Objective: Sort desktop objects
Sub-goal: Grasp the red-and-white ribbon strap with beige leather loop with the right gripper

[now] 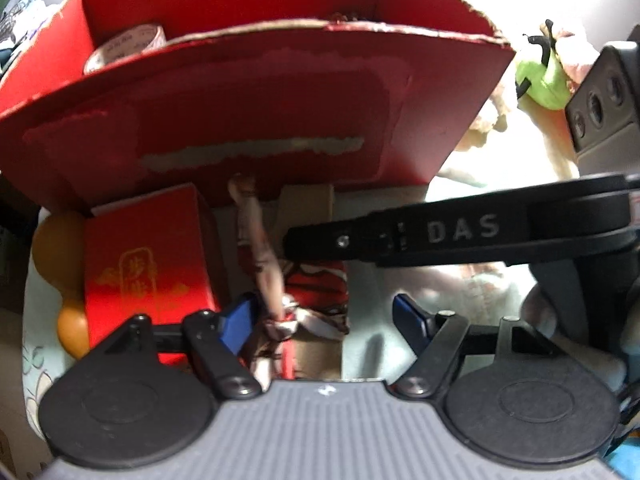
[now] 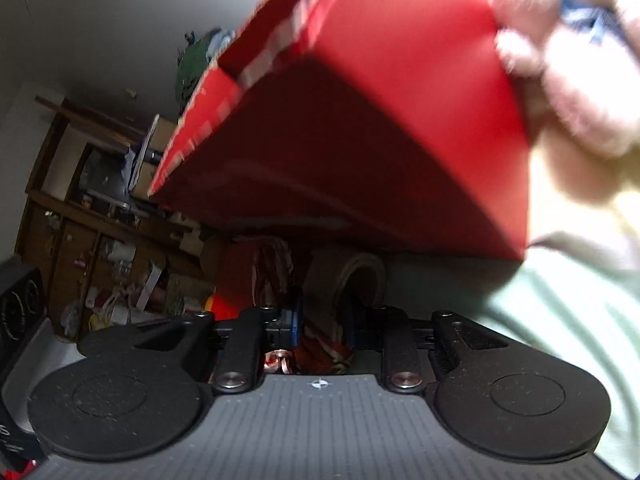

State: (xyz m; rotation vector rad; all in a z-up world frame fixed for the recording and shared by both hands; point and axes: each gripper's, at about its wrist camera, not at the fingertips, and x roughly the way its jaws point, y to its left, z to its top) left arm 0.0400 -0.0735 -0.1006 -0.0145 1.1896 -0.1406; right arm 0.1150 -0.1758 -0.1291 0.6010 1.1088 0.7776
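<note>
Pale floral-print tabletop (image 1: 36,364), big open red cardboard box (image 1: 256,120), small red gold-printed box (image 1: 148,268), orange gourd-shaped thing (image 1: 60,272) beside it

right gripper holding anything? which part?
Right gripper is shut on the red-and-white figurine, apparently its lower body. Left gripper is open, empty.

Cluttered wooden shelving (image 2: 92,216) along the grey wall (image 2: 100,20) behind.

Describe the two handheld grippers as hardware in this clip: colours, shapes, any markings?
Both match: the left gripper and right gripper each have a ribbed grey body, two round black discs, black linkage bars with silver screws, and blue fingers. A small crosshair mark sits on each grey body. The right gripper's black side arm, seen from the left wrist, bears raised letters "DAS". No cables show.
</note>
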